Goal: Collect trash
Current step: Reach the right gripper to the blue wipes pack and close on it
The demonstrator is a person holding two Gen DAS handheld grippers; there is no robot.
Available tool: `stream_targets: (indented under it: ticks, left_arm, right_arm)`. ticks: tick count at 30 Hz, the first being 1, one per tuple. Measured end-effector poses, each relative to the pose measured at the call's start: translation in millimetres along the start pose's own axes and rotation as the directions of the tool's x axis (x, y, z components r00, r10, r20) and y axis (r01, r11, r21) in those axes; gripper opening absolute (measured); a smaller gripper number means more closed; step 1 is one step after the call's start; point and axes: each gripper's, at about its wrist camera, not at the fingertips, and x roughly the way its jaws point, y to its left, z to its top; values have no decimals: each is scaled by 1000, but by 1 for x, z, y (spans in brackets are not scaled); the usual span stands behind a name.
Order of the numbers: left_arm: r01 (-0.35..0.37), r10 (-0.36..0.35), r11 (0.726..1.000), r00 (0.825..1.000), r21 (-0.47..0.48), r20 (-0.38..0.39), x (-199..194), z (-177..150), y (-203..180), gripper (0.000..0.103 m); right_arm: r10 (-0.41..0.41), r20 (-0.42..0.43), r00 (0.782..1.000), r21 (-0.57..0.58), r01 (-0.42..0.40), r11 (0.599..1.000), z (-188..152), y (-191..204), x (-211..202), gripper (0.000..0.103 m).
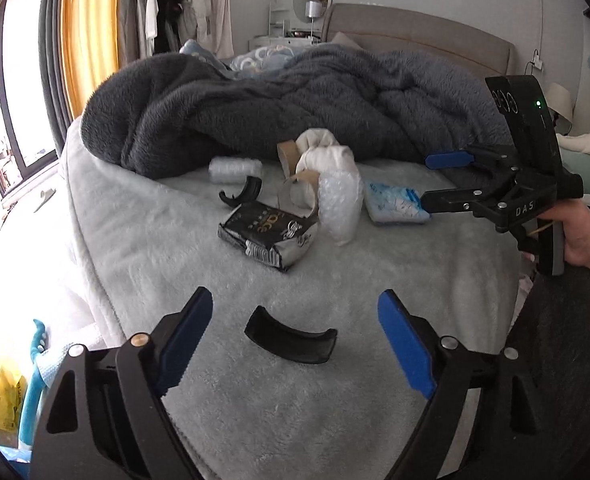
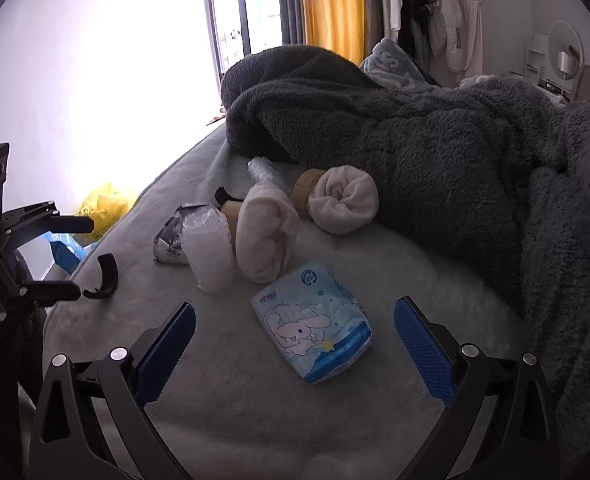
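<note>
Litter lies on a pale grey bed cover [image 1: 215, 420]. My left gripper [image 1: 295, 340] is open, and a curved black plastic piece [image 1: 291, 340] lies between its fingers on the cover. My right gripper [image 2: 295, 344] is open around a blue tissue pack [image 2: 313, 330], which also shows in the left wrist view [image 1: 395, 202]. Beyond lie a black foil packet [image 1: 269, 234], bubble wrap [image 1: 341, 208], cardboard tape rolls [image 1: 299, 196], a second black curved piece [image 1: 243, 192], a clear wrap roll [image 1: 235, 168] and rolled white socks [image 1: 327, 152].
A heaped dark grey fleece blanket [image 1: 295, 96] covers the far half of the bed. A yellow bag [image 2: 105, 204] sits on the floor beside the bed's left edge. A window and an orange curtain [image 1: 89, 32] stand at the left, hung clothes behind.
</note>
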Motion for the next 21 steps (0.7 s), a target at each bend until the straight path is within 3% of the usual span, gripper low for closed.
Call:
stream_targets:
  ticks: [6, 10, 21]
  left_arm:
    - [7, -7, 1000, 999, 7, -50, 18, -8, 5, 85]
    - [11, -12, 1000, 997, -15, -81, 29, -11, 10, 77]
    - [39, -48, 994, 996, -101, -81, 38, -8, 23, 61]
  right_arm:
    - [31, -51, 998, -3, -31, 1000, -3, -15, 18, 100]
    - [35, -93, 995, 9, -35, 999, -5, -24, 32, 100]
    - [31, -120, 992, 10, -30, 999, -3, -26, 52, 100]
